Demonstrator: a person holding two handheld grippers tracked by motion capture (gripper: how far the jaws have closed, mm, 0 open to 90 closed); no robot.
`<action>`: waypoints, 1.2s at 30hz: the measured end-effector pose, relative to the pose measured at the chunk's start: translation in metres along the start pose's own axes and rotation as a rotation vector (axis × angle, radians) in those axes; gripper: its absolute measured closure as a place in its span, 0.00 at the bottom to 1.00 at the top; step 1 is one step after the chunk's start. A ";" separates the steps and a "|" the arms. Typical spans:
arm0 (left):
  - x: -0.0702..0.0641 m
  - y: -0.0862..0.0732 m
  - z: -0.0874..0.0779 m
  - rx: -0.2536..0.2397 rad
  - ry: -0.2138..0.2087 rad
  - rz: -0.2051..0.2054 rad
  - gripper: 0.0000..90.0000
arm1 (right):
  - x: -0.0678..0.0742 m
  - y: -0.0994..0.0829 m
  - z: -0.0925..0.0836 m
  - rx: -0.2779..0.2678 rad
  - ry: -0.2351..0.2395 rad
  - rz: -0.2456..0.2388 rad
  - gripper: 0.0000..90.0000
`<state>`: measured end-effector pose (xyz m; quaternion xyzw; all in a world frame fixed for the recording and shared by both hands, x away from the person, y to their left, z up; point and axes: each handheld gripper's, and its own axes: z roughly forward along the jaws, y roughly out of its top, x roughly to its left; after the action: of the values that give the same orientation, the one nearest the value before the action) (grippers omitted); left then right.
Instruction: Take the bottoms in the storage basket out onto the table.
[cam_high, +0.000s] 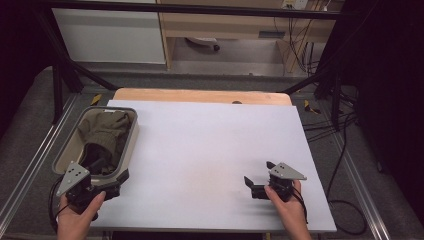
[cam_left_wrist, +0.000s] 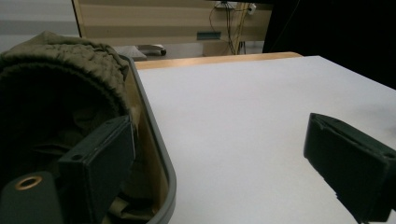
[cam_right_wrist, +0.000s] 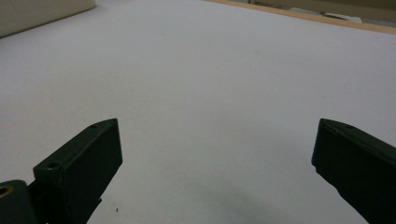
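1. High view: the left claw (cam_high: 112, 186) sits at the near corner of a grey-rimmed bin (cam_high: 131, 145) on the left side of the bench (cam_high: 210, 150); its jaws stand apart, released, with nothing between them.
2. High view: an olive-green garment (cam_high: 107, 132) lies bunched inside the bin, well apart from the right claw (cam_high: 256, 182).
3. Left gripper view: one jaw of the left claw (cam_left_wrist: 224, 163) is over the bin's interior, just beside the garment (cam_left_wrist: 70, 60); the other is over the bare white bench top (cam_left_wrist: 243, 116). The bin's rim (cam_left_wrist: 159, 154) runs between them. Whether the inner jaw touches the cloth cannot be told.
4. Right gripper view: the right claw (cam_right_wrist: 217, 163) is released, jaws wide, over the plain bench surface (cam_right_wrist: 210, 70).
5. High view: the right claw rests low over the bench near its front right edge, held by the person's right hand (cam_high: 290, 207).
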<state>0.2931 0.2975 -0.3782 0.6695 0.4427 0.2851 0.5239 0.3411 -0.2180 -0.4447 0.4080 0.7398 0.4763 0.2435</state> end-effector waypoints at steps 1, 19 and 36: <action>0.000 0.000 0.000 0.000 0.000 0.000 0.09 | 0.000 0.000 0.000 0.000 0.000 0.000 0.03; 0.066 0.094 0.046 0.111 0.150 0.025 0.12 | 0.002 -0.001 0.002 0.013 0.005 -0.003 0.03; 0.098 0.112 0.111 0.282 0.222 0.077 0.13 | 0.002 0.000 0.001 0.018 0.005 -0.011 0.03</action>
<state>0.4639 0.3286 -0.3119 0.7172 0.5073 0.3123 0.3616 0.3406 -0.2158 -0.4451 0.4049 0.7470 0.4693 0.2403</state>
